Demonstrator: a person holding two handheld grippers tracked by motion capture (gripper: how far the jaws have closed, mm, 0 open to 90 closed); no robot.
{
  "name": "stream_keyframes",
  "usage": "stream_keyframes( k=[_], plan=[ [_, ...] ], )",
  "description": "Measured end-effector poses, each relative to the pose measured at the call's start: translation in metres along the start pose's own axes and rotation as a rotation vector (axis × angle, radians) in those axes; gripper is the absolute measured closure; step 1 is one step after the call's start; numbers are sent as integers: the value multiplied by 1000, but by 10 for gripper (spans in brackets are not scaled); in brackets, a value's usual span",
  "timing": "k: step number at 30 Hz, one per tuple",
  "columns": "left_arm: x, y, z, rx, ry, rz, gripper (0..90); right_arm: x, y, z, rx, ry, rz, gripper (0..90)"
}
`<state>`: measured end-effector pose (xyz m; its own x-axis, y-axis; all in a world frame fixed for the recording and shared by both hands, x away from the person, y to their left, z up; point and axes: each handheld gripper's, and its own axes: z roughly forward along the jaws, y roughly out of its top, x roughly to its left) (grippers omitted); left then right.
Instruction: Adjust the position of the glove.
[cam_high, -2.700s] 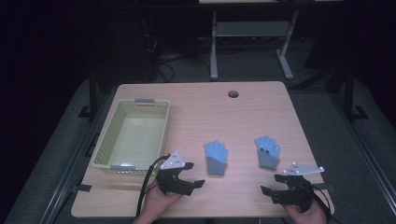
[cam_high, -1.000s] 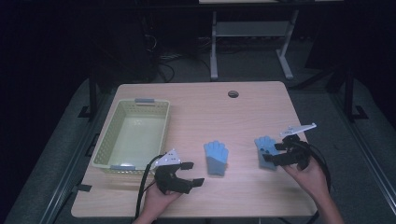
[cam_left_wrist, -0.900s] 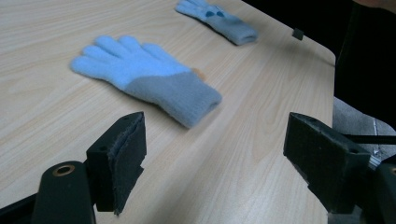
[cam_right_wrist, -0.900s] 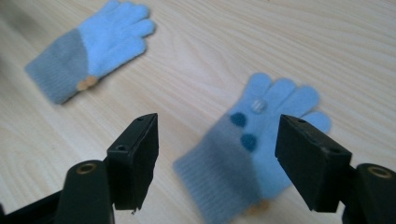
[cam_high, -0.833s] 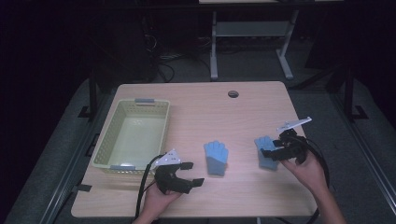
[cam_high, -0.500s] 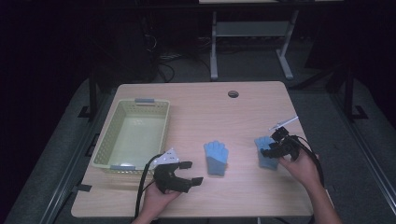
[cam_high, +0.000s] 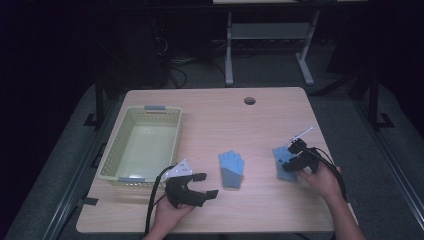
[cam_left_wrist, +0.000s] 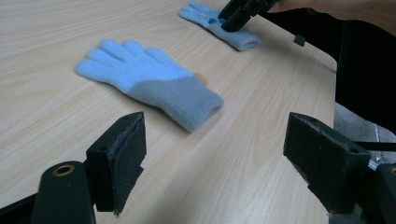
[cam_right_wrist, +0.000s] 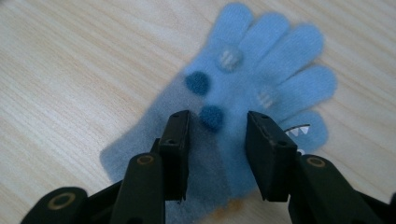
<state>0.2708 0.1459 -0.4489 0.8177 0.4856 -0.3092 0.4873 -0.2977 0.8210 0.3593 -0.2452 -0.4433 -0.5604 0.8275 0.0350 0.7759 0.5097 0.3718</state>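
Note:
Two light blue knit gloves lie flat on the wooden table. My right gripper (cam_high: 291, 159) points down onto the right glove (cam_high: 280, 169). In the right gripper view its jaws have just been closing and stand astride the glove (cam_right_wrist: 261, 60) near its dark blue dots, fabric between them, a gap still showing at the gripper (cam_right_wrist: 217, 135). My left gripper (cam_high: 206, 185) rests near the front edge, open wide, nothing between its fingers. In the left gripper view the gripper (cam_left_wrist: 219, 149) faces the middle glove (cam_left_wrist: 149, 79); farther off lie the other glove (cam_left_wrist: 219, 28) and the right gripper (cam_left_wrist: 233, 18).
A pale yellow-green plastic basket (cam_high: 164, 109) stands at the table's left, nothing inside it. A cable hole (cam_high: 249, 100) sits near the far edge. Dark floor, cables and a metal stand lie beyond the table.
The right hand has come down and leftward onto the right glove and its jaws have narrowed around the fabric. The left gripper has stayed in place.

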Motion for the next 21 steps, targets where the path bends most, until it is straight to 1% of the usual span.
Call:
stream_keyframes(
  k=[1, 4, 5, 6, 8, 10, 11, 13, 15, 19, 21],
  plan=[
    [2, -1, 1, 3, -3, -9, 207, -1, -1, 0, -3, 9, 11, 611],
    [2, -2, 1, 4, -5, -18, 207, -2, -2, 0, -7, 12, 23, 635],
    [2, -1, 1, 2, -6, -19, 208, -2, -2, 0, -2, 13, 33, 659],
    [1, -1, 0, 1, -6, -18, 208, -2, -2, 0, -2, 13, 33, 659],
    [1, 0, -1, -7, -7, -14, 208, -3, -1, 0, 3, 22, 46, 673],
    [0, -1, -1, -22, -19, -26, 207, -4, -2, 0, 2, 31, 62, 694],
    [0, -1, -1, -20, -17, -25, 207, -6, -1, 0, 4, 37, 74, 720],
    [1, -1, -1, -18, -16, -24, 207, -7, -1, 0, 8, 37, 75, 731],
    [1, -1, -1, -14, -15, -24, 207, -8, 0, 0, 8, 37, 90, 758],
    [1, 0, -2, -19, -16, -18, 207, -8, -1, 0, 9, 38, 102, 775],
    [1, 0, -2, -21, -15, -22, 207, -8, 0, 0, 12, 37, 107, 806]
  ],
)
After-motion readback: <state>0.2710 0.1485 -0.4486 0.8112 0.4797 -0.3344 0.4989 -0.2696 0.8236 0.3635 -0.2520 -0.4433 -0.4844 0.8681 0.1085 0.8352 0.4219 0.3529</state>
